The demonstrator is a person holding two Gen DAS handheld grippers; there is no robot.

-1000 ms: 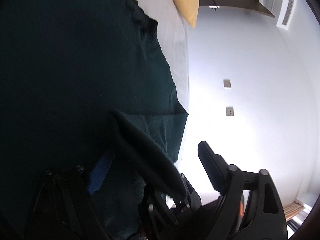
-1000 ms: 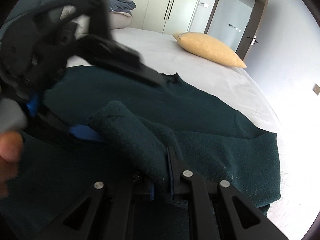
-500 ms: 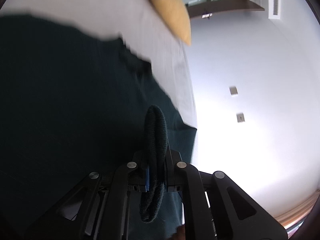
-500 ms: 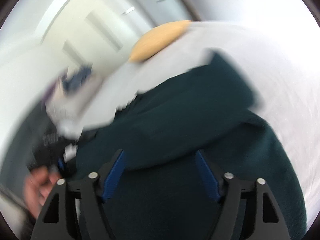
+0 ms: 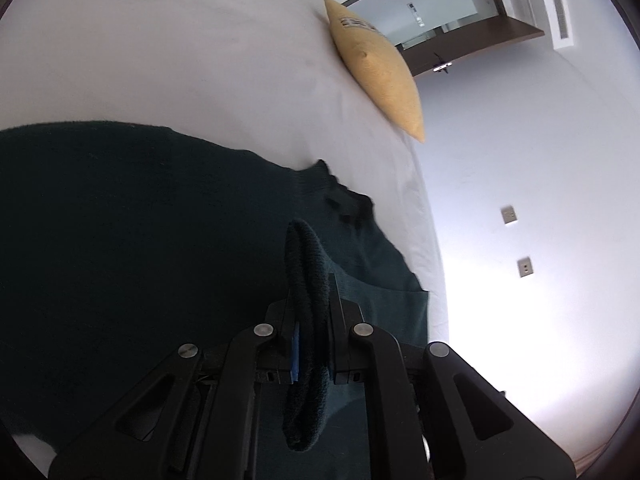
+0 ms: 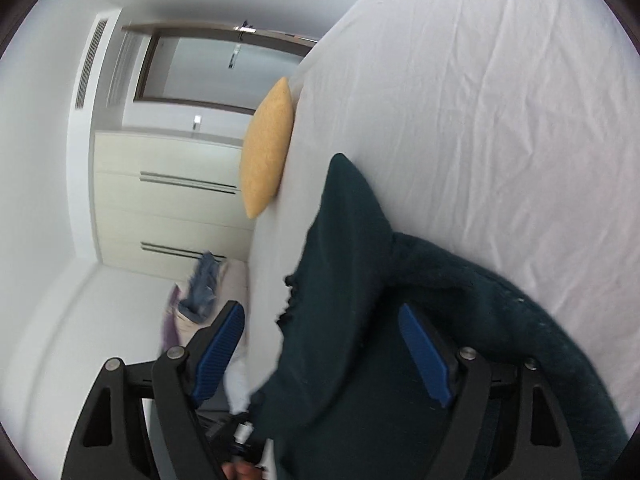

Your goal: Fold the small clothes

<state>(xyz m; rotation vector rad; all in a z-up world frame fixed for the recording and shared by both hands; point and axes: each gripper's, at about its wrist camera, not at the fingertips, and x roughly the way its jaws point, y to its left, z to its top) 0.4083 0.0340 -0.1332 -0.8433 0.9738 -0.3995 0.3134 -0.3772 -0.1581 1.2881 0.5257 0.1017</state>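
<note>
A dark green knitted garment (image 5: 140,240) lies spread on a white bed (image 5: 180,48). My left gripper (image 5: 310,320) is shut on a folded edge of it, which sticks up between the fingers as a thick loop. In the right wrist view the same garment (image 6: 360,280) hangs bunched and lifted off the sheet. My right gripper (image 6: 324,348) is open, its blue pads (image 6: 424,352) wide apart, with cloth lying loosely between them and not pinched.
A yellow cushion (image 5: 376,68) lies at the bed's far edge; it also shows in the right wrist view (image 6: 268,148). A pile of other clothes (image 6: 200,292) sits beyond the bed. White wardrobe (image 6: 168,200) and a doorway stand behind.
My right gripper let go of the garment and opened wide, then swung away. My left gripper closed on the folded edge and has lifted it, rotating its view.
</note>
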